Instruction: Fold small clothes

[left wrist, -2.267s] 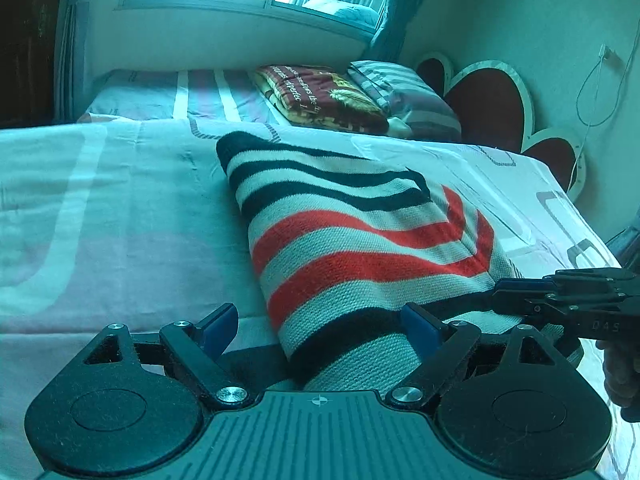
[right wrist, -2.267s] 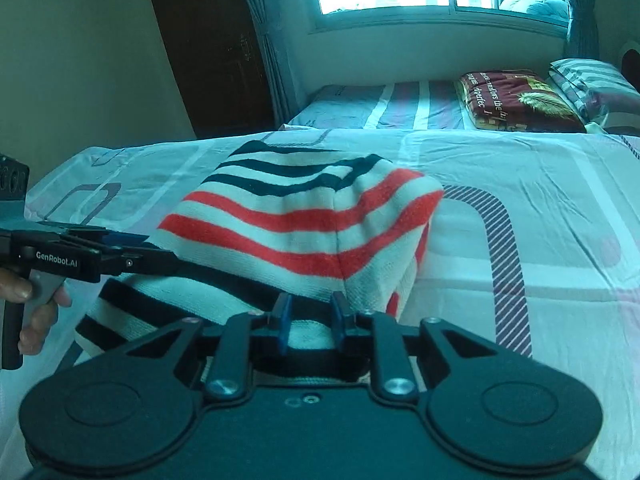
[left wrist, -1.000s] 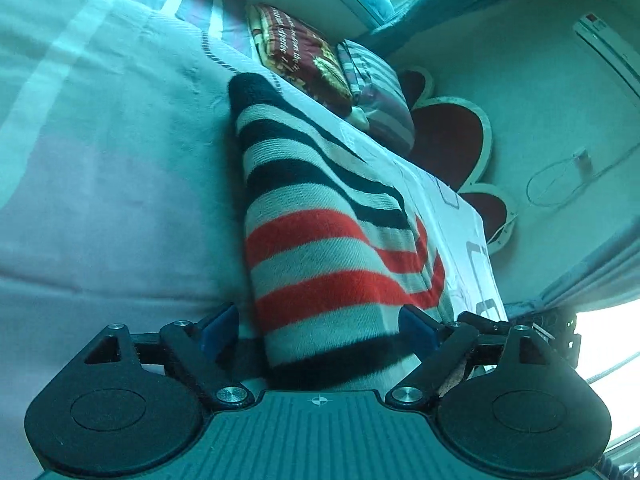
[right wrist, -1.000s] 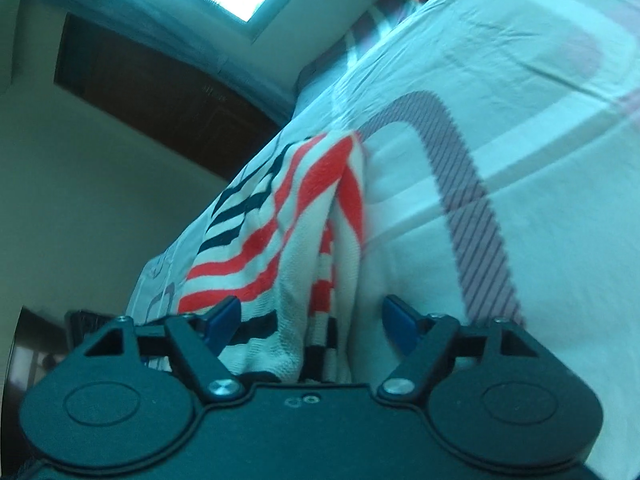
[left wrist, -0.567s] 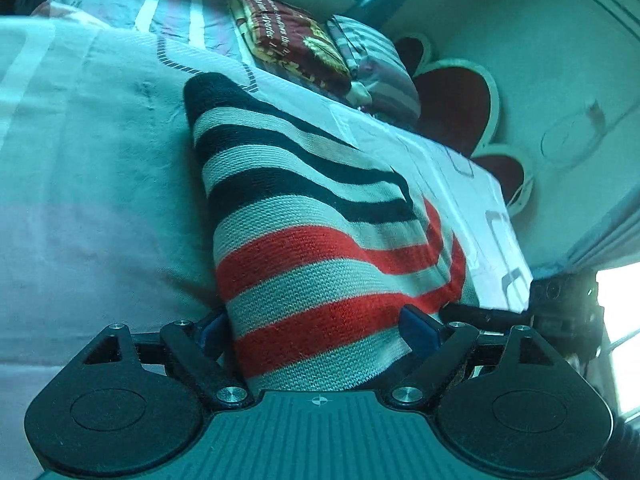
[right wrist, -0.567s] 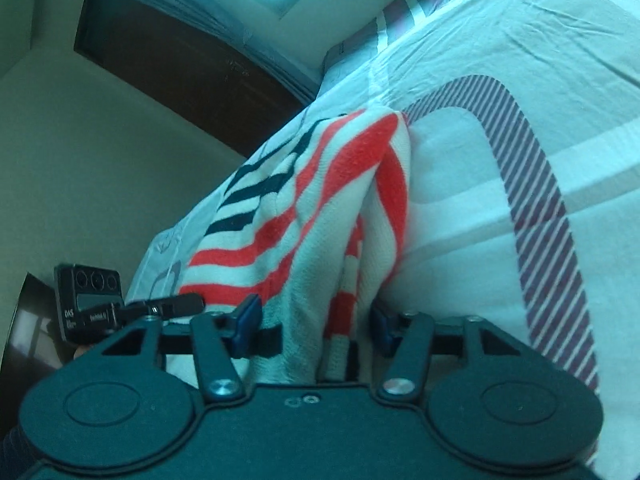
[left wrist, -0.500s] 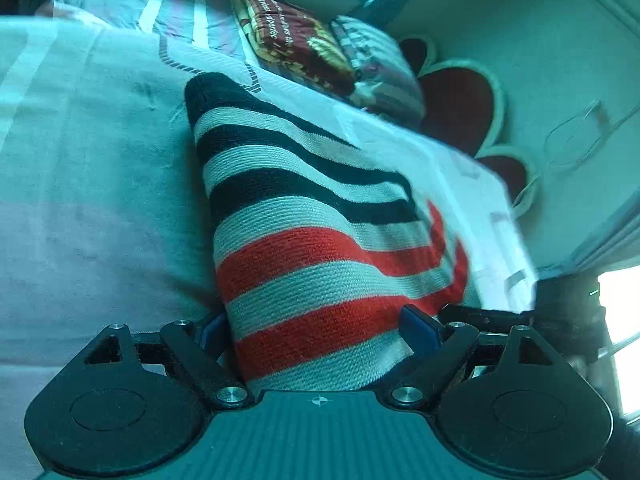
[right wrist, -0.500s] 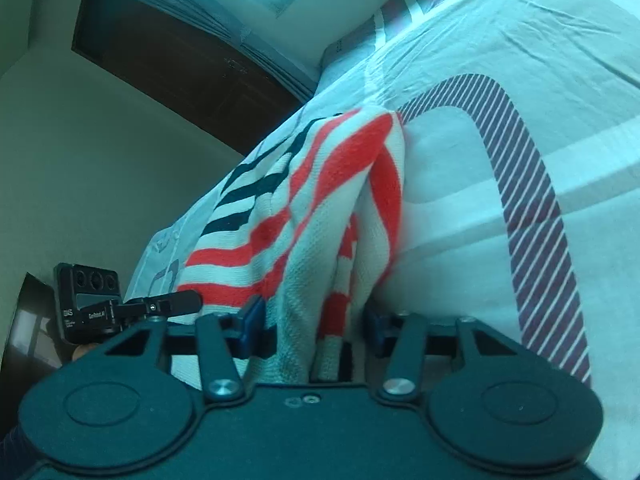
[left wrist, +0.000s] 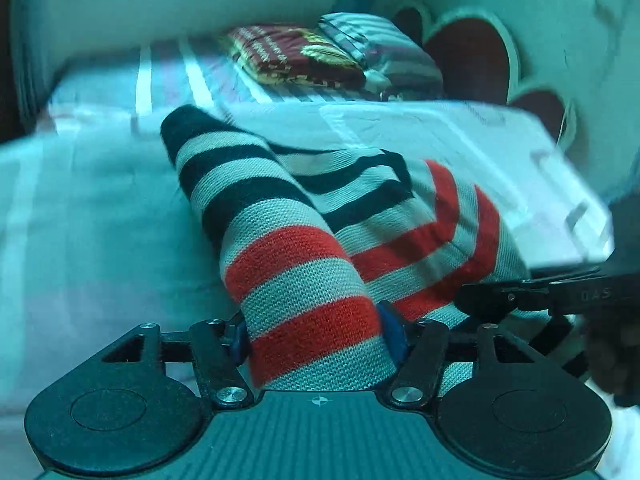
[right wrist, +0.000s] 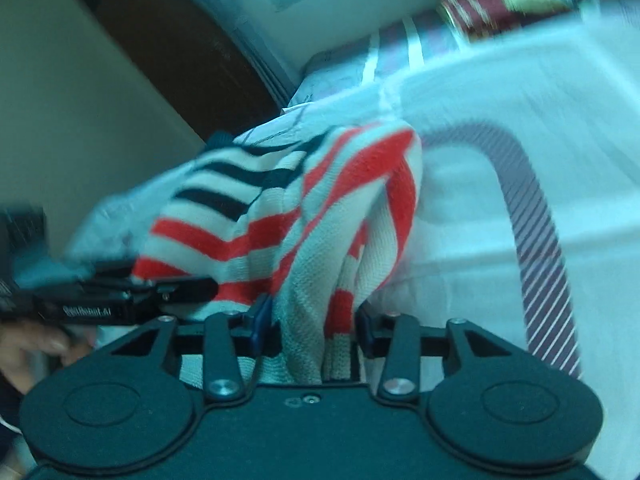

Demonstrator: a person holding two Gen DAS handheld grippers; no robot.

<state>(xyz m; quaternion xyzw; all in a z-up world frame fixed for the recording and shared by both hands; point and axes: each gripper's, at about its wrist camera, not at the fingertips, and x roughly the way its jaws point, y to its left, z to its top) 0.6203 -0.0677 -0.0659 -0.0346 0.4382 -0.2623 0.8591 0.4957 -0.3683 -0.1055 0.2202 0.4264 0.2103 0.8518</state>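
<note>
A striped knit garment (left wrist: 320, 240) in black, red and cream lies on the pale bed sheet (left wrist: 80, 220). My left gripper (left wrist: 316, 338) is shut on its near left edge, and the cloth bulges up between the blue pads. My right gripper (right wrist: 310, 326) is shut on the bunched near right edge of the garment (right wrist: 320, 220), which rises lifted off the sheet. Each gripper shows in the other's view, the right one (left wrist: 520, 296) and the left one (right wrist: 120, 296), both level with the garment's near edge.
Pillows and a red folded blanket (left wrist: 296, 56) lie at the bed's far end. A heart-shaped headboard (left wrist: 476, 60) stands at the right. A dark door (right wrist: 168, 52) and a wall are at the left. The sheet (right wrist: 520, 160) stretches wide to the right.
Both grippers have closed on the garment's near edge and pulled it up, so the cloth bunches and lifts. Both views have swung towards level and blur with motion.
</note>
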